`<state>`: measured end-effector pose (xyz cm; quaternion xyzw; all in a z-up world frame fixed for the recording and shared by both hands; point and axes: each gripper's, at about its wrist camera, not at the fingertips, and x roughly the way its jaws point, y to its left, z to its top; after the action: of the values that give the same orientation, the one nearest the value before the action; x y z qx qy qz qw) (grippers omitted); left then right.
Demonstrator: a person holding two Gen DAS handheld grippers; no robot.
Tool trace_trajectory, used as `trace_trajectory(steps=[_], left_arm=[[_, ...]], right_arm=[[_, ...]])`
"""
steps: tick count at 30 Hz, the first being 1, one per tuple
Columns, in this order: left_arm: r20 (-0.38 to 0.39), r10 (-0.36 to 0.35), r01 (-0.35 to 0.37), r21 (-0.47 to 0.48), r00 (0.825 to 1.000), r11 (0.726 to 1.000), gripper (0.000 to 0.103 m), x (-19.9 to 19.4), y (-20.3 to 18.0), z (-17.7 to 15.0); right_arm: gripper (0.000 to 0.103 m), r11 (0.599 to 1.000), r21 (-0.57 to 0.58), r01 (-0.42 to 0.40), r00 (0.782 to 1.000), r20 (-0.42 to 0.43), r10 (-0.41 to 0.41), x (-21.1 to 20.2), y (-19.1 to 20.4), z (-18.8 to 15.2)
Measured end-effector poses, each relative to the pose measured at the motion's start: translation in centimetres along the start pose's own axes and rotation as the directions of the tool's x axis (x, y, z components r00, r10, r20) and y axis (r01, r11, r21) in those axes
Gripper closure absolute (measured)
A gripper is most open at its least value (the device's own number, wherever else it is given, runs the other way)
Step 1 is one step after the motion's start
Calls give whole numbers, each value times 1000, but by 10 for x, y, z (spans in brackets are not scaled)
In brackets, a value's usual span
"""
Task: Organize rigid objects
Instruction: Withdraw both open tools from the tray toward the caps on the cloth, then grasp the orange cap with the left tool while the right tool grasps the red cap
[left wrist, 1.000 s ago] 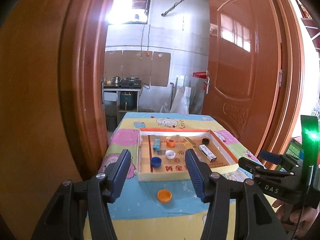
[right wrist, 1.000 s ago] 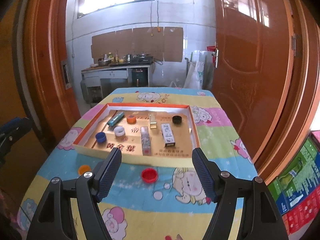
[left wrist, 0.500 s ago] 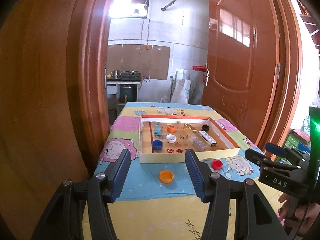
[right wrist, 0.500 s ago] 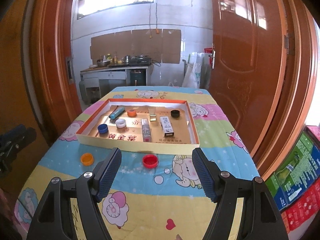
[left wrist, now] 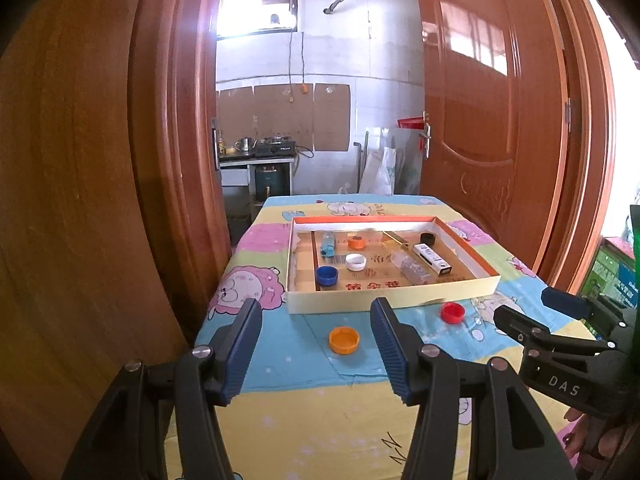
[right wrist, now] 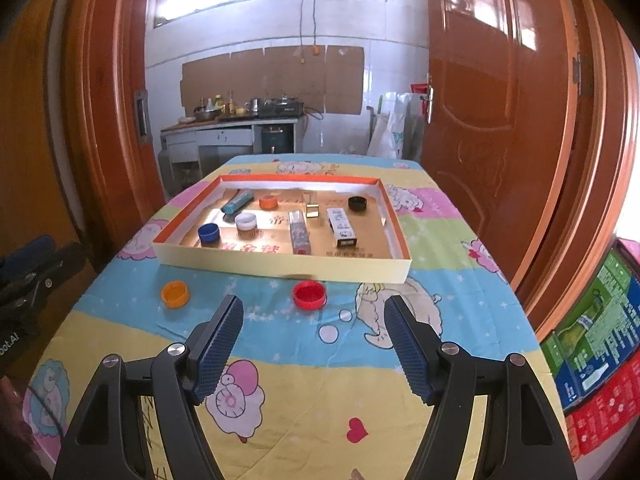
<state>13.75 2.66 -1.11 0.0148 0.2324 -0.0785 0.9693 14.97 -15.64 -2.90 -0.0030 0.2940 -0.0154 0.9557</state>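
Note:
A shallow cardboard tray (left wrist: 392,296) (right wrist: 280,266) with an orange rim sits on the cartoon tablecloth. In it lie blue (right wrist: 209,233), white (right wrist: 245,221), orange (right wrist: 268,202) and black (right wrist: 357,203) caps, a teal tube (right wrist: 238,203) and small boxes (right wrist: 342,227). An orange cap (left wrist: 343,340) (right wrist: 175,293) and a red cap (left wrist: 452,313) (right wrist: 309,294) lie on the cloth in front of the tray. My left gripper (left wrist: 316,346) is open and empty, above the orange cap. My right gripper (right wrist: 314,342) is open and empty, just short of the red cap.
Wooden door leaves (left wrist: 100,200) (right wrist: 500,120) flank the table on both sides. A kitchen counter (right wrist: 232,128) stands behind. Colourful cartons (right wrist: 592,344) sit to the right of the table. The right gripper shows in the left wrist view (left wrist: 560,344).
Both grippers have pulled back from the tray and risen, so more of the near tablecloth and both loose caps show. Both stayed open.

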Motion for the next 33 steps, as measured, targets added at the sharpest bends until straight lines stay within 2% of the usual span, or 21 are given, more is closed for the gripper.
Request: trace_trajectory(steps=[9,12,15,18,24,26,30,33], left_arm=[[-33,-6,6,12,999,1000,47,9,-3,-3],[-73,-47,46,-4,996,999,47,18,-1,-5],[-130,-118,113,-48,984,992,47,30,8,-7],[-169,-100,98,-21,981,995,47,40,8,-9],[-268,-111,125,35,957,992,47,65,-5,-9],[-300,-98,120,54,949,991,47,76,-10,-10],[-351,-119,147,52,929,988,47,96,-15,-13],[-398,-96,136,73,912,988,47,112,-19,-15]], right_arm=[[29,1000,9,-9,999,-32,9,11,-3,-6],[29,1000,6,-13,999,-46,14,17,-4,-8],[29,1000,-2,-12,998,-58,11,21,-6,-13],[29,1000,-7,-15,997,-80,15,27,-10,-17],[29,997,-19,-74,983,-171,69,49,-15,-11],[29,996,-43,-77,979,-194,67,58,-15,-4],[29,996,-55,-74,970,-236,59,79,-17,6],[29,995,-66,-79,963,-263,59,92,-17,10]])
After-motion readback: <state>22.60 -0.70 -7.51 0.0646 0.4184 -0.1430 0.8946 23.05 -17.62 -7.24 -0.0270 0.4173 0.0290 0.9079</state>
